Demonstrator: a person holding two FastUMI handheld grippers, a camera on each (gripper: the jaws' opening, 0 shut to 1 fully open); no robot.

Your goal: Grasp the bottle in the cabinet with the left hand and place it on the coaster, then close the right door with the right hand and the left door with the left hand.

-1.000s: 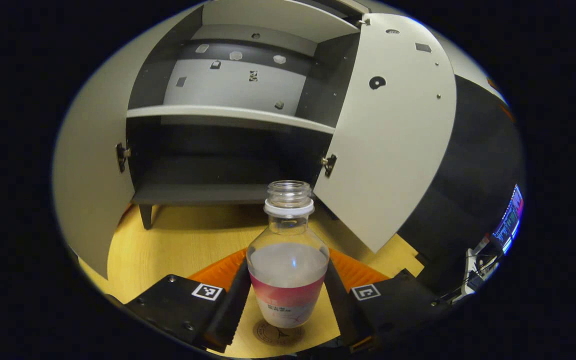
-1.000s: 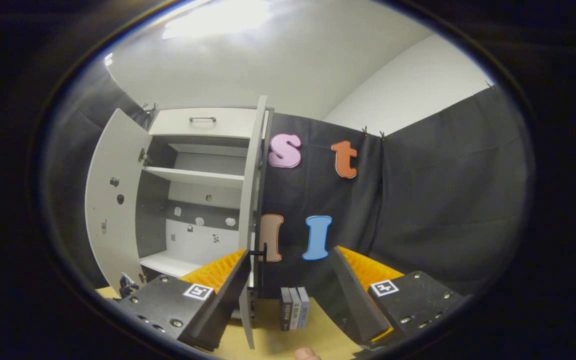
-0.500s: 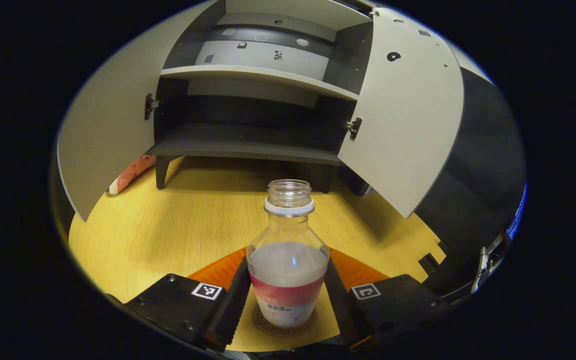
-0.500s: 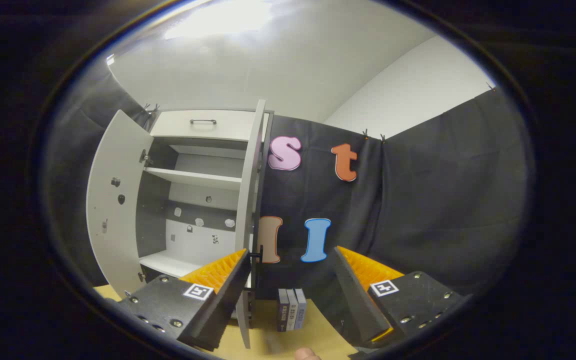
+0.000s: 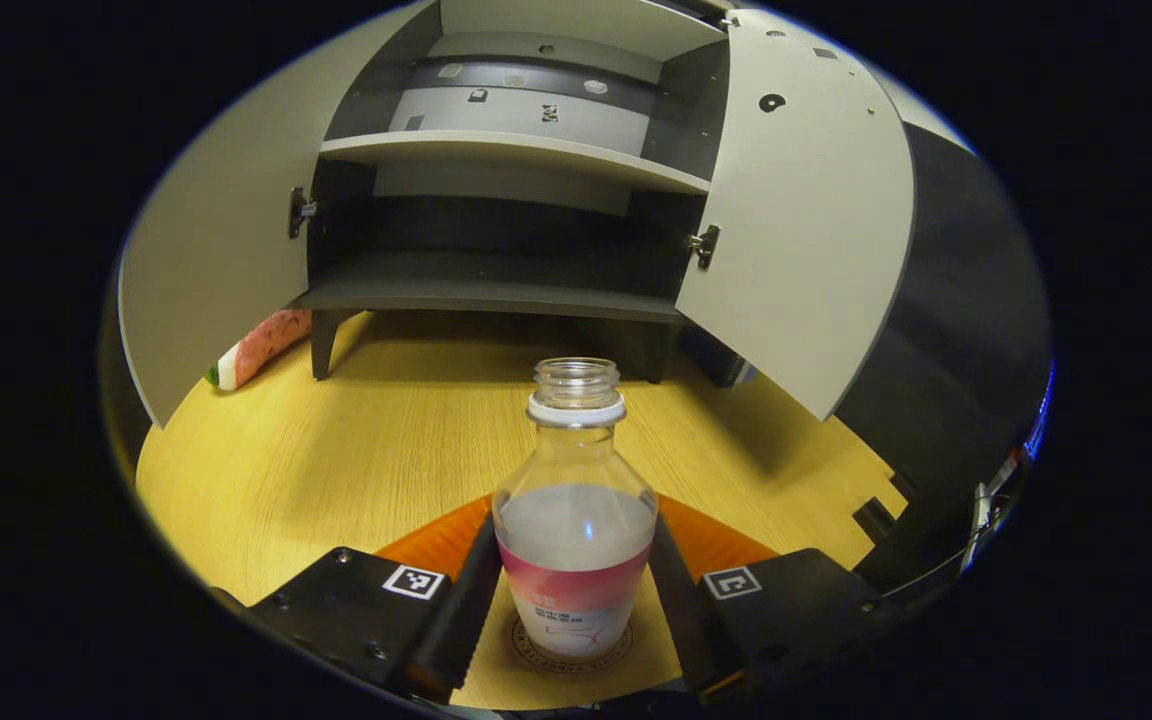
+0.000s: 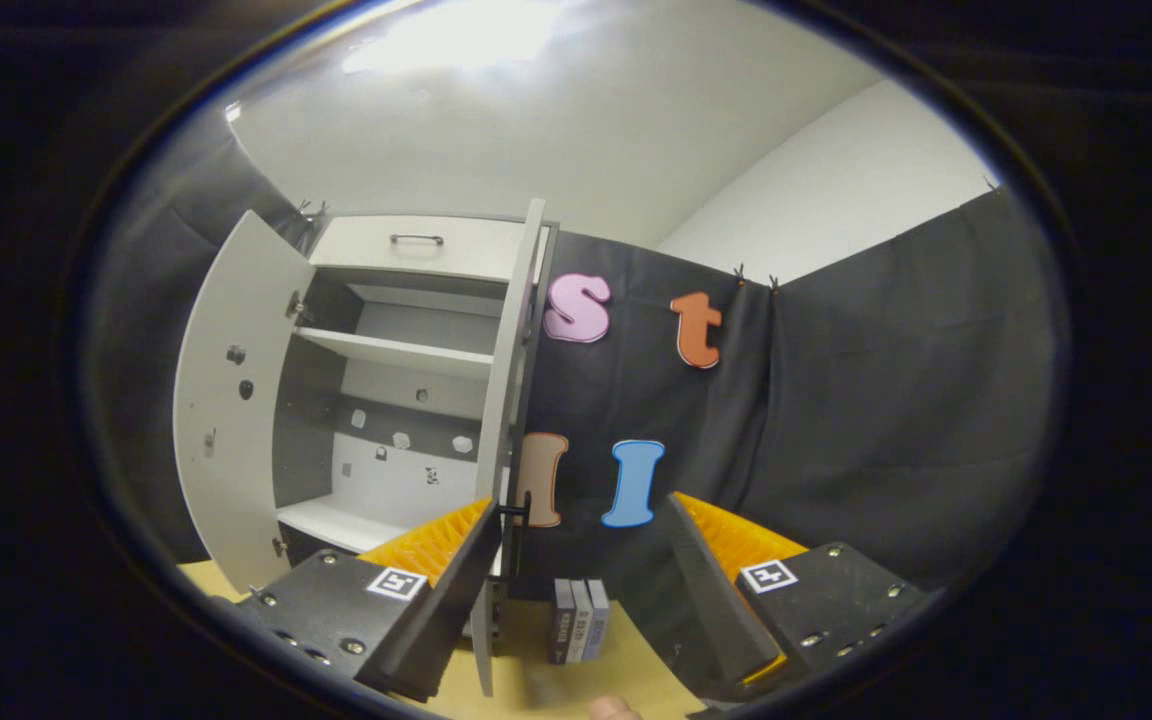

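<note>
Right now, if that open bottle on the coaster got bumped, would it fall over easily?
Probably fairly steady: the bottle is squat, wide-bodied and roughly half full, so its weight sits low. With no cap on, a tip would likely spill. Its clear plastic probably flexes rather than breaks on the coaster.

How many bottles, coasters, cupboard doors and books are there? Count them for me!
bottle: 1
coaster: 1
cupboard doors: 2, left door and right door, both open
books: 3, standing side by side
Total: 7

Coaster partly under bottle
</note>
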